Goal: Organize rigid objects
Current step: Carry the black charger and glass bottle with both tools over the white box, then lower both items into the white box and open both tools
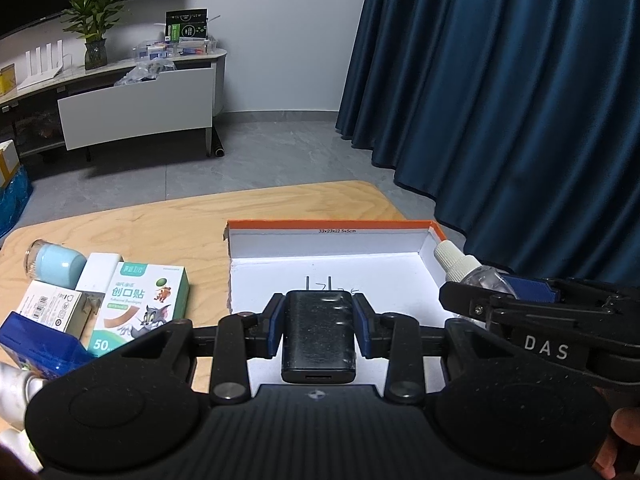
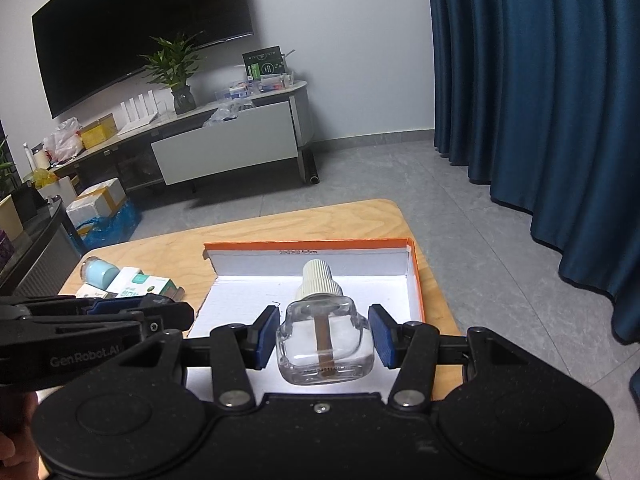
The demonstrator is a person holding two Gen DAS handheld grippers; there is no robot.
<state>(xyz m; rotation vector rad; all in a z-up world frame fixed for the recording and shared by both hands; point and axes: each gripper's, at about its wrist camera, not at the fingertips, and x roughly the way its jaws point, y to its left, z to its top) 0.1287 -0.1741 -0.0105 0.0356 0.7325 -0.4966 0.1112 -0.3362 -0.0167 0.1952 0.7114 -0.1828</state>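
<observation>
Your left gripper is matte black, speckled plastic, with two round bulges on its body, silver pivot screws on flat linkage bars and ribbed blue pads lining the jaws. Your right gripper is built the same way, with a small screw at its centre. White lettering marks their sides: "DAS" on the right one, "GenRobot.AI" on the left.
</observation>
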